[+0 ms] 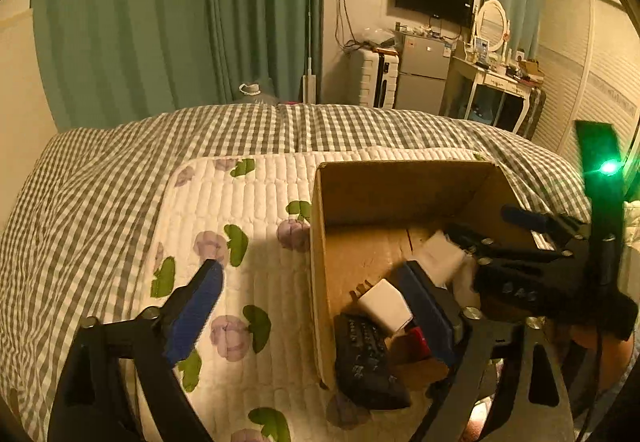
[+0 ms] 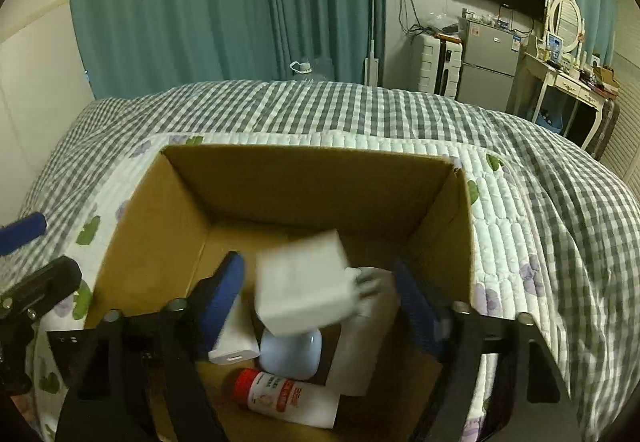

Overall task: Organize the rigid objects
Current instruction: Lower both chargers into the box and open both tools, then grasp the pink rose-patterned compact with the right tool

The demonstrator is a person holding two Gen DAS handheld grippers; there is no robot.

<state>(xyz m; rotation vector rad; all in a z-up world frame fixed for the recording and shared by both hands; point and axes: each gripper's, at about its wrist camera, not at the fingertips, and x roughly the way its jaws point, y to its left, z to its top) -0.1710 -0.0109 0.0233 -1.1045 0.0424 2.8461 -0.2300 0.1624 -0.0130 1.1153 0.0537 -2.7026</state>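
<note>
A bed with a grey-and-white checked cover filled both views, and on it lay a white quilted mat printed with purple flowers and green leaves.

At the left, the left gripper hovered over the mat and the box's left wall. Its blue-padded fingers were wide apart and held nothing: one fingertip was above the mat, the other over the inside of the box.

Right of the mat stood an open cardboard box, resting on the quilted mat. In the left wrist view its near end held a black remote control, a white plug-in charger and something small and red that was mostly hidden.

Farther right, the right gripper reached down into the box. Its fingers were spread apart, and a white charger cube sat between them, blurred and tilted, touching neither pad as far as could be seen. It looked to be dropping free into the box.

Under it, in the right wrist view, lay a white power adapter, a pale blue rounded item, a white cylinder and a white bottle with a red cap and red label, lying on its side.

The step in hand appeared to be the release of the charger into the box. The next move would probably call for lifting the right gripper straight up, clear of the box walls, and then seeking any item left outside; none showed on the bed.
</note>
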